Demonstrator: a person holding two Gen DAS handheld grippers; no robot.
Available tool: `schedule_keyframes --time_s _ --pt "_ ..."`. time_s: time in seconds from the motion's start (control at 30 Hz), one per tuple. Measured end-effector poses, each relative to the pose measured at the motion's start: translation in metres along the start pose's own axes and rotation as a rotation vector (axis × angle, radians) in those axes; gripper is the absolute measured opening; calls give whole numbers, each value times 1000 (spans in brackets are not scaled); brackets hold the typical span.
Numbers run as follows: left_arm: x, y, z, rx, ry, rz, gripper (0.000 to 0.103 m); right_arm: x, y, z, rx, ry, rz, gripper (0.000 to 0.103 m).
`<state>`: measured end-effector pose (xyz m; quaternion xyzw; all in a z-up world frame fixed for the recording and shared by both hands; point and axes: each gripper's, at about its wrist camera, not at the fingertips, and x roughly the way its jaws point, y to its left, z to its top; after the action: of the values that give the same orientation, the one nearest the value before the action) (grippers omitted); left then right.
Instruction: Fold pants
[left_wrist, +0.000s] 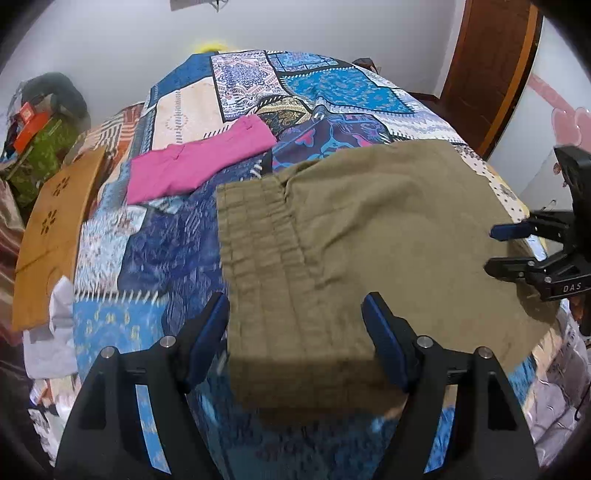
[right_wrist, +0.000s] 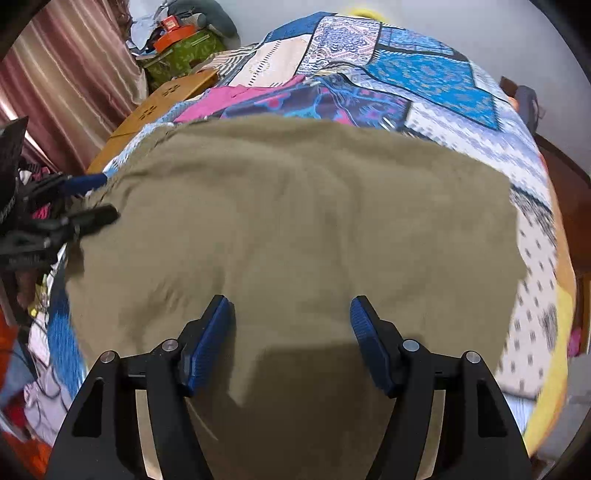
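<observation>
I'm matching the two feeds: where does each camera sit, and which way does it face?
Left wrist: on the left gripper, facing down over the gathered waistband of the olive-khaki pants; the right gripper enters at the right edge.
Right wrist: on the right gripper, over the pants' plain cloth; the left gripper at the left edge.
Shared: pants, folded pink garment, patchwork bedspread.

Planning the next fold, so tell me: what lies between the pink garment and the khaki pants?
Only bare patchwork bedspread separates the pink garment from the khaki pants, as the left wrist view shows.
</observation>
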<state>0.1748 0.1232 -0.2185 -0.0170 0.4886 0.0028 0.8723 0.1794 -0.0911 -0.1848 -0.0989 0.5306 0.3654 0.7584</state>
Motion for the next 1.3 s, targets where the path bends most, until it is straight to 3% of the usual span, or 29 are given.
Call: schedule_keyframes --time_s 0.23,0.4,0.47,0.63,0.77,0.9,1.0,1.3 --pt "-32 7 -14 -79 -34 -1 74 -20 5 -21 41 -63 -44 64" --pt "-61 9 -24 -145 -75 -63 81 -42 16 -17 32 -169 -68 64" --pt "-63 7 -31 -165 -68 -91 89 -50 20 -11 32 -225 -73 64" --pt "-51 -3 -49 -191 2 -160 89 -52 29 -1 35 -314 -80 67" --pt "-31 -3 -61 -278 71 -268 89 -41 36 -6 20 -306 -99 68" --pt "-29 -11 -62 -268 52 -265 89 -21 45 -13 -36 -246 -107 68" --pt "-24 -13 -58 -296 47 -308 92 -5 50 -20 -89 -196 -127 67" --pt "-4 10 -32 -430 29 -415 95 -5 42 -34 -40 -214 -55 68"
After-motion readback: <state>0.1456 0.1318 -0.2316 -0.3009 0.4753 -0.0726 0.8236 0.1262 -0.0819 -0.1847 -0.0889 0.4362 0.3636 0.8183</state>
